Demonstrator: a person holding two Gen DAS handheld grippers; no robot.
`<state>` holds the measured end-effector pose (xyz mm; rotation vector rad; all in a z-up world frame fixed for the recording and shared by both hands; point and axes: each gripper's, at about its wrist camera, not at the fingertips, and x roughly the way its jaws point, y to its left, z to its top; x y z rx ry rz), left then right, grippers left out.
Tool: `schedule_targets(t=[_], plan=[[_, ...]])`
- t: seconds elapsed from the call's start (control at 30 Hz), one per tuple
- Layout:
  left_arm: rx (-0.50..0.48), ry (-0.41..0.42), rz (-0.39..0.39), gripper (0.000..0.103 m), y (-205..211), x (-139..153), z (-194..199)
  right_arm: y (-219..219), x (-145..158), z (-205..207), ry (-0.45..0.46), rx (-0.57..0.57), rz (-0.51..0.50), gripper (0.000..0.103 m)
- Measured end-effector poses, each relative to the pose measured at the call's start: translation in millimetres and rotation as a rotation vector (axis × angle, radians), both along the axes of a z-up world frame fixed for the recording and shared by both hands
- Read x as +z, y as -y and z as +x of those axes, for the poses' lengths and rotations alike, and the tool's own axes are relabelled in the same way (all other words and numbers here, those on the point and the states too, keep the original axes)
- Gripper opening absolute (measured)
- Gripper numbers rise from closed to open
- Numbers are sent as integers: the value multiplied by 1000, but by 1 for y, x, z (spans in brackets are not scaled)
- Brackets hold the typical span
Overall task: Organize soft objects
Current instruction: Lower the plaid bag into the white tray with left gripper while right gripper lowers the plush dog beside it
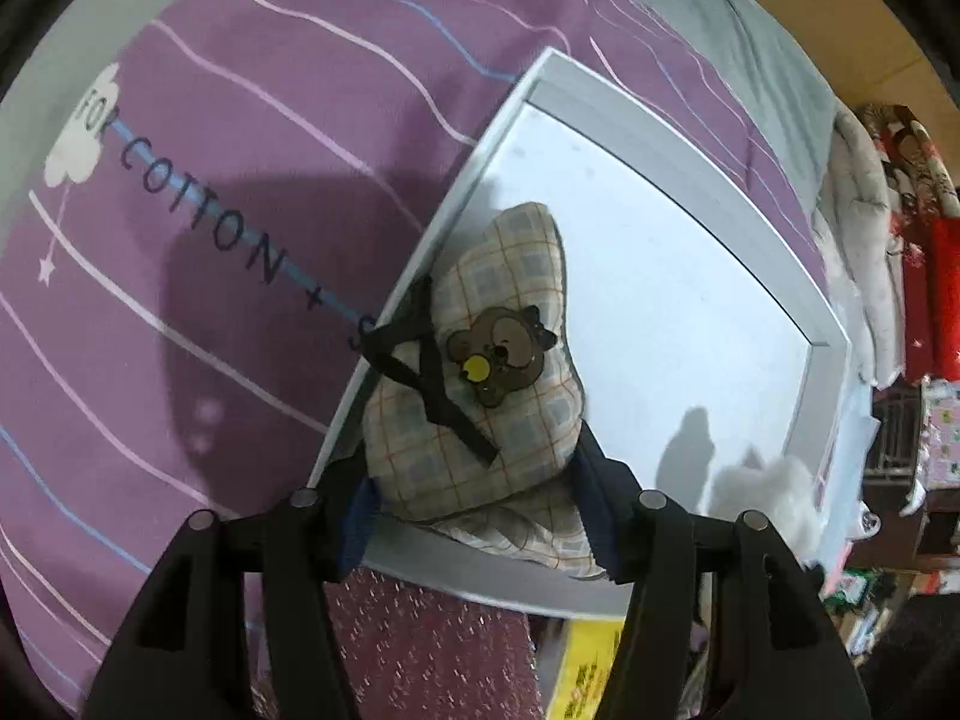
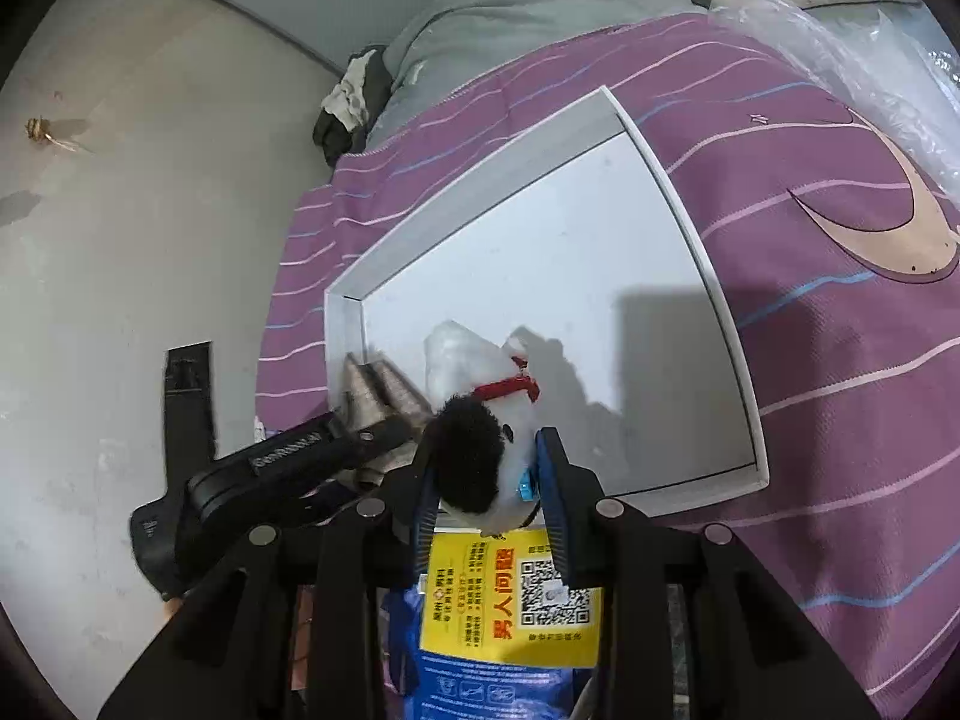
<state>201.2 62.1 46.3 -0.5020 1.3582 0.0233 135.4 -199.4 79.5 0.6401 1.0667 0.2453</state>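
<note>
A plaid pouch (image 1: 480,312) with a brown bear patch and a black strap lies in the near left corner of the white tray (image 1: 660,276). My left gripper (image 1: 480,498) straddles its lower end, with a pad touching each side. My right gripper (image 2: 486,480) is shut on a white plush toy (image 2: 474,444) with a black patch and a red collar, held over the tray's (image 2: 540,264) near edge. That toy shows as a white blur (image 1: 762,492) in the left wrist view. In the right wrist view the pouch (image 2: 384,390) and the left gripper's black body (image 2: 288,462) sit at the tray's left corner.
The tray rests on a purple striped bedspread (image 1: 240,240). A grey blanket (image 2: 528,6) and a clear plastic bag (image 2: 870,60) lie beyond it. A yellow and blue packet (image 2: 510,606) sits under my right gripper. Grey floor (image 2: 120,240) lies off the bed's left side.
</note>
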Motion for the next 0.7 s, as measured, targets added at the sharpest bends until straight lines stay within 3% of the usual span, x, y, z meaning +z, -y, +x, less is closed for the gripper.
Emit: schedule_targets(t=[0.13, 0.53, 0.6, 0.7], plan=[[5, -37, -38, 65, -7, 5, -7, -3, -3, 6, 0, 4, -3, 30], [-121, 5, 100, 65, -2, 43, -18, -6, -9, 12, -23, -13, -25, 30], [-152, 20, 113, 63, 5, 44, -11, -9, -8, 14, -17, -18, -54, 30], [-221, 54, 135, 48, 19, 44, -5, -17, -6, 17, 4, -22, -123, 30]])
